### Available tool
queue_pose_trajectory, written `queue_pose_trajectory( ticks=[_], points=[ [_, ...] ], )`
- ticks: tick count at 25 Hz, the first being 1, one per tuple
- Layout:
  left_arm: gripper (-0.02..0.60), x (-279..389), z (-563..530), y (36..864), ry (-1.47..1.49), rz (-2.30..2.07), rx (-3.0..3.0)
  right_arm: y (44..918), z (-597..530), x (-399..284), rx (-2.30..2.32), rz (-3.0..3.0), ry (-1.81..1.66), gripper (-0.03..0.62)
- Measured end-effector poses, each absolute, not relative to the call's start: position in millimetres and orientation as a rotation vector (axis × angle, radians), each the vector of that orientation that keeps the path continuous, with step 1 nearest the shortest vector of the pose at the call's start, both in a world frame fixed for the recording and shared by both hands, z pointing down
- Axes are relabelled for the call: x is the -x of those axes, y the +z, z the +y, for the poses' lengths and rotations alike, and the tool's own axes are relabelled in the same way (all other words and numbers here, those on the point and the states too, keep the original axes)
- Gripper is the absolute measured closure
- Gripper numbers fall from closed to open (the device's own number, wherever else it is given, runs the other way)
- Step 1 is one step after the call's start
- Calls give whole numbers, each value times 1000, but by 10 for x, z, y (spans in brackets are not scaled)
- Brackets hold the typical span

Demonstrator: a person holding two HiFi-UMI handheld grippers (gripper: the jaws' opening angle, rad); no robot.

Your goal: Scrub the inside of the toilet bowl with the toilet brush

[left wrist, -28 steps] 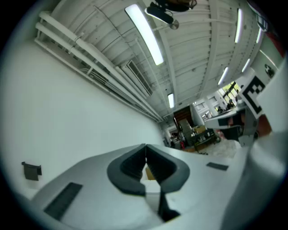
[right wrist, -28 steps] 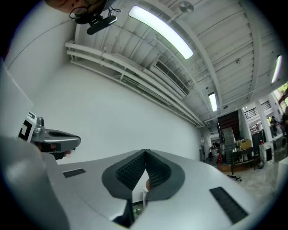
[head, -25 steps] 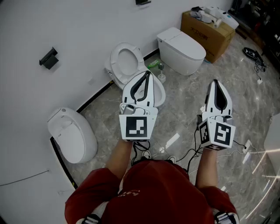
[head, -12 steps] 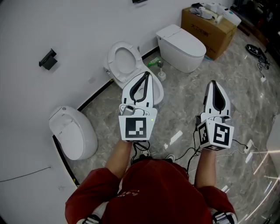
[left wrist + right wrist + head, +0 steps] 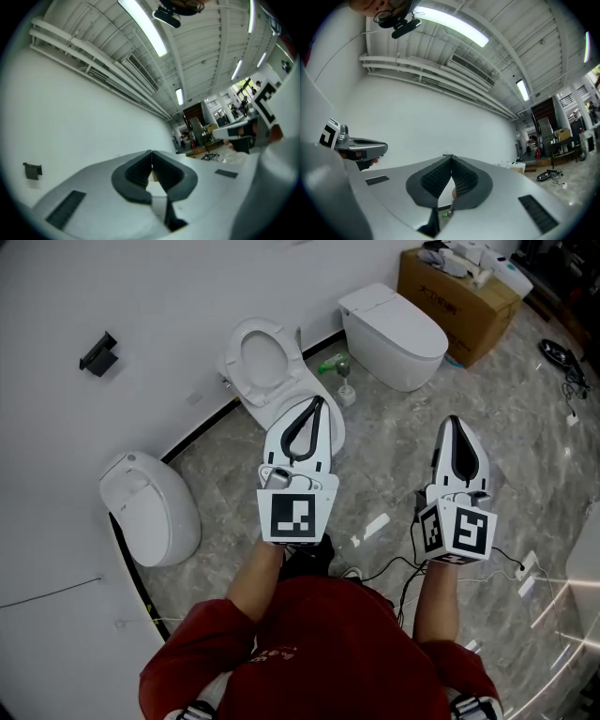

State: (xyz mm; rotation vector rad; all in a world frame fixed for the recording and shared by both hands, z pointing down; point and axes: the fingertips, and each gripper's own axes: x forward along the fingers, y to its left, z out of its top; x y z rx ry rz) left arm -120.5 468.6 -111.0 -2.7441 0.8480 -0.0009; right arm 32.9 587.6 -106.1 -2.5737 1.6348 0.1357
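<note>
In the head view a white toilet (image 5: 255, 367) stands against the wall with its seat and lid raised. Its bowl is partly hidden behind my left gripper (image 5: 318, 400). A toilet brush (image 5: 346, 390) stands in its holder on the floor just right of that toilet, next to a green bottle (image 5: 331, 365). My left gripper is shut and empty, held level above the bowl's front. My right gripper (image 5: 456, 419) is also shut and empty, over bare floor to the right. Each gripper view shows closed jaws, the left gripper (image 5: 151, 153) and the right gripper (image 5: 449, 156), against the white wall.
A closed white toilet (image 5: 397, 326) and a cardboard box (image 5: 459, 289) with items on top sit at the back right. Another closed toilet (image 5: 150, 507) is at the left. A black bracket (image 5: 98, 352) hangs on the wall. Cables (image 5: 398, 568) trail on the marble floor near the person's feet.
Toilets, box and floor have slid slightly upward in the head view. Both grippers keep nearly the same spots in it, side by side, and stay shut.
</note>
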Motion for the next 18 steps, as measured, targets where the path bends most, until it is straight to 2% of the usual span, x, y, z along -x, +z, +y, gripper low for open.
queue_pose_trajectory(
  ticks=[8, 18],
  points=[
    [583, 841, 3729, -815, 16, 902, 2813, -774, 4819, -695, 2558, 1709, 84, 594],
    [583, 613, 1637, -482, -14, 1015, 2810, -408, 2445, -945, 2477, 1930, -28, 594]
  ],
)
